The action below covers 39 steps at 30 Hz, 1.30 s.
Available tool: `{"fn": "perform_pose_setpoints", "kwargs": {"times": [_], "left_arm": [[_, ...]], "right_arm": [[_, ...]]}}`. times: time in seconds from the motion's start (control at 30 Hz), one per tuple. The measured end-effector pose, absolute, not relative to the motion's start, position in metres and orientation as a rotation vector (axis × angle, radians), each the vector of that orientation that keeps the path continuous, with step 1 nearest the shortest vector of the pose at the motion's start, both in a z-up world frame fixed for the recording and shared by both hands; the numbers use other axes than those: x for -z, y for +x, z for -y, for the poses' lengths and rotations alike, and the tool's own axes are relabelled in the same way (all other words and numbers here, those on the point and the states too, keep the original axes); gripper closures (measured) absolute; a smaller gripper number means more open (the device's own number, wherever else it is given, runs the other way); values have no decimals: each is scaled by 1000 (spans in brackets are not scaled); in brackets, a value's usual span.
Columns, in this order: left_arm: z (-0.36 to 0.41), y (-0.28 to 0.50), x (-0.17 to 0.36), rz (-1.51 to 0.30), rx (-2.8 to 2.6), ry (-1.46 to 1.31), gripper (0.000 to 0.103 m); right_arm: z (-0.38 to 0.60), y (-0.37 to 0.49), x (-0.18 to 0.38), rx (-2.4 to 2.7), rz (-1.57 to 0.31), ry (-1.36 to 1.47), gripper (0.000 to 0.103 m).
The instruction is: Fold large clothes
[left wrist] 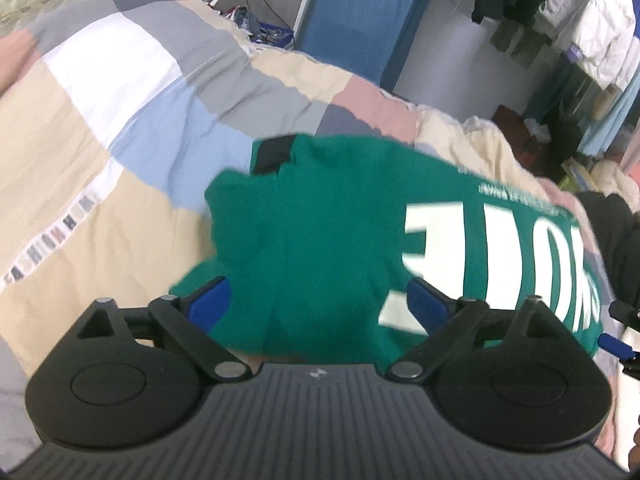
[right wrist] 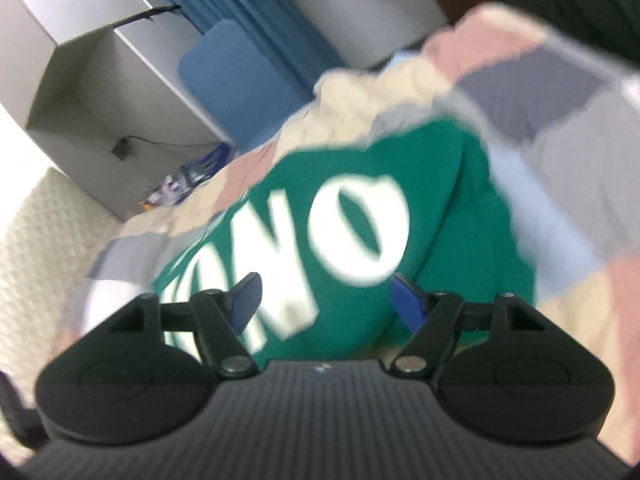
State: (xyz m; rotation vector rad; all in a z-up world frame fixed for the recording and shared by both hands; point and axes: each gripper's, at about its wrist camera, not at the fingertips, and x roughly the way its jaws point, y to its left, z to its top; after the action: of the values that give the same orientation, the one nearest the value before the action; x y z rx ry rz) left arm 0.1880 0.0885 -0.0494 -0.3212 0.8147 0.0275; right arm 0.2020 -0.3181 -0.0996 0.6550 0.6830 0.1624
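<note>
A green garment (left wrist: pixel 320 216) with big white letters lies bunched and partly folded on a patchwork duvet (left wrist: pixel 132 120); a black cuff (left wrist: pixel 274 156) shows at its far end. My left gripper (left wrist: pixel 320 302) hovers over its near edge, jaws wide apart, nothing pinched between the blue fingers (left wrist: pixel 212 300). In the right wrist view the same green garment (right wrist: pixel 448 200) fills the middle, letters facing up. My right gripper (right wrist: pixel 327 298) is over it with its jaws apart and no cloth between the blue pads (right wrist: pixel 408 300). The picture is blurred.
The duvet (right wrist: pixel 560 128) covers the bed in beige, grey, pink and pale-blue squares. Beyond it stand a blue padded panel (left wrist: pixel 360 20), a white cabinet (right wrist: pixel 100 80) and hanging clothes (left wrist: pixel 592 20). A dark garment (left wrist: pixel 616 232) lies at the right edge.
</note>
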Motion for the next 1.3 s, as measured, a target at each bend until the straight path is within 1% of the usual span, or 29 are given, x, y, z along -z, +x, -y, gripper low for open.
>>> {"fn": "perform_pose_setpoints", "kwargs": {"times": [0.13,0.23,0.3,0.37,0.43,0.47,0.5,0.53,0.57,0.6,0.63,0.67,0.73,0.77,0.8,0.93,1.03,1.13,1.3], "left_arm": [[-73,177,59,-832,36,-294,4],[-75,170,67,-828,82,-381,4],[-81,170,75,-848,116,-454,4],[-89,170,86,-868,106,-533,4],[-95,175,99,-898,113,-601,5],[-98,177,106,-908,110,-638,6],[-101,179,112,-914,107,-668,8],[-103,182,118,-922,112,-692,15],[-104,185,123,-926,119,-723,17],[-106,188,127,-925,115,-749,22],[-107,190,130,-915,115,-772,32],[-108,193,131,-898,120,-787,36],[-111,198,131,-853,124,-807,51],[-111,198,129,-836,128,-816,56],[-112,201,128,-822,133,-823,65],[-119,206,116,-742,140,-818,82],[-124,206,100,-679,159,-806,87],[-130,211,93,-682,151,-791,87],[-126,217,114,-823,89,-794,89]], "right_arm": [[315,202,123,-175,-760,765,30],[311,210,136,-191,-799,810,30],[309,215,139,-197,-785,825,31],[308,222,138,-179,-757,826,35],[309,229,139,-156,-739,835,48],[310,232,139,-152,-730,836,52],[310,236,138,-158,-723,833,59],[311,239,136,-168,-709,825,64],[310,241,133,-176,-690,813,65],[311,242,130,-184,-671,805,68],[312,242,128,-194,-652,798,70],[312,244,125,-202,-637,793,71],[314,250,123,-210,-628,785,71],[314,253,124,-211,-634,781,71],[313,256,125,-210,-646,776,72],[311,262,131,-224,-675,771,72],[308,263,129,-251,-673,767,73],[305,264,127,-264,-673,765,73],[299,266,139,-239,-750,720,74]]}}
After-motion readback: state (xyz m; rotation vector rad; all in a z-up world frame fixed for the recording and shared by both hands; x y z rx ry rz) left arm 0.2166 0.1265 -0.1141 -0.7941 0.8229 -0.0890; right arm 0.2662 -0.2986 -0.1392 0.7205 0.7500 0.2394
